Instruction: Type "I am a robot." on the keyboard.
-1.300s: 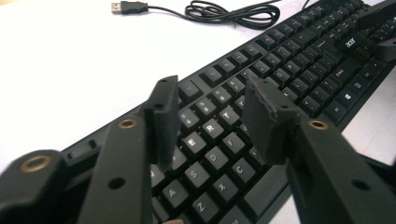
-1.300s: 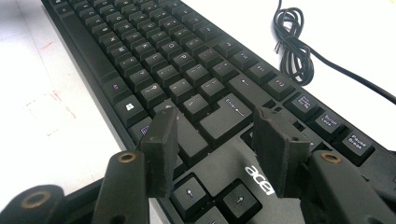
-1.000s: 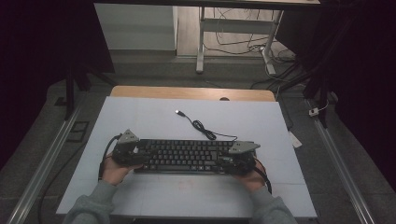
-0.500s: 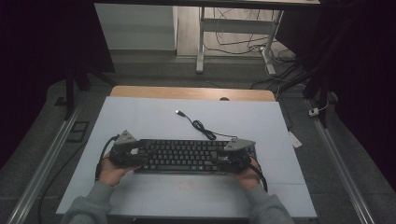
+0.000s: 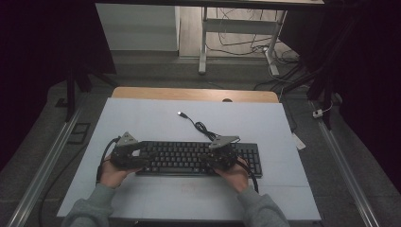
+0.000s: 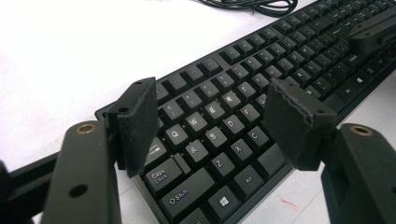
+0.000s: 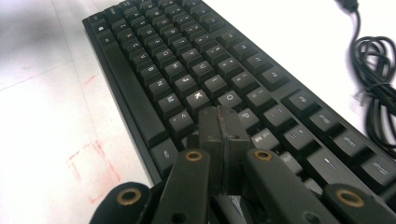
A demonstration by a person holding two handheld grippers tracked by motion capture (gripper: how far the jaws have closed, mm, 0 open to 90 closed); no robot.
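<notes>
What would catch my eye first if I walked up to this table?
A black keyboard lies across the near middle of the white table, its cable curling away behind it. A person works over it with two grippers: the left gripper hangs open above the keys at its left end, and the right gripper, pads pressed together, points at keys around L and P.

My table has a pale top, with a strip of bare wood along its far edge. The black keyboard lies flat on it, near my side, long edge across. Its cable lies coiled just beyond it, and the plug rests further out. A faint red mark sits on the surface beside the keyboard's near edge.
</notes>
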